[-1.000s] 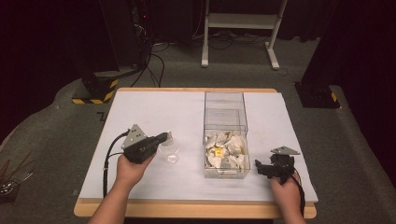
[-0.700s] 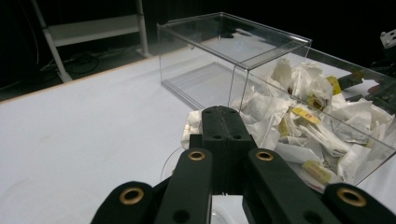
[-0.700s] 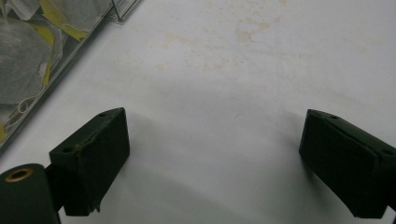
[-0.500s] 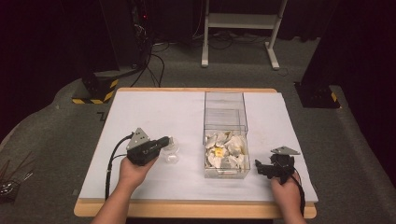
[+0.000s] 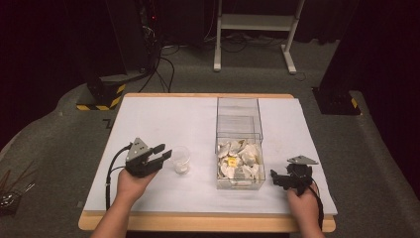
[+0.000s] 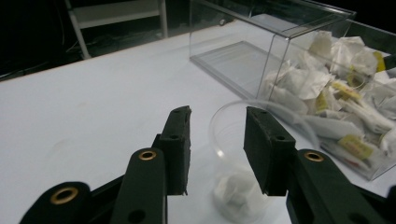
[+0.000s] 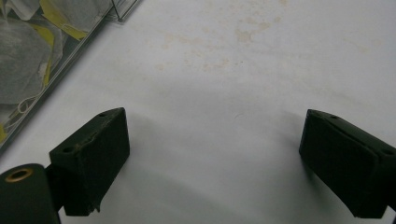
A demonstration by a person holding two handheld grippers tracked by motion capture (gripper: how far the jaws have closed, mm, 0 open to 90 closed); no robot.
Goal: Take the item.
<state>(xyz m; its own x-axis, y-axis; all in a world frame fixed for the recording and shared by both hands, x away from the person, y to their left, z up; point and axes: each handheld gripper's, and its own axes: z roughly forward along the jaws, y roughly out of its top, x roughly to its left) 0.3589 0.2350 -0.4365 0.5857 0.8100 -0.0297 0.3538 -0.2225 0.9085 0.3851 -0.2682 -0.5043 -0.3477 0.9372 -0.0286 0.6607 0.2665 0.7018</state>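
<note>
While the left tongs (image 5: 166, 152) sit w/ jaws part open, having just been opening, beside the clear cup (image 5: 181, 159) on the white surface (image 5: 163, 119) in the high view, the right tongs (image 5: 275, 178) rest near the clear box (image 5: 238, 144) of tea bags. Left gripper view: cup (image 6: 243, 154), w/ a tea bag (image 6: 233, 196) inside, stands just past the tips, untouched. Right gripper view: jaws wide apart, nothing btwn them, over bare surface (image 7: 233, 70).

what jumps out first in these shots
The clear box right of the table's middle, its near end heaped with white tea bags. Left of it, a small clear cup with a tea bag inside, and the left gripper, whose jaws have just been opening, beside it.
</note>
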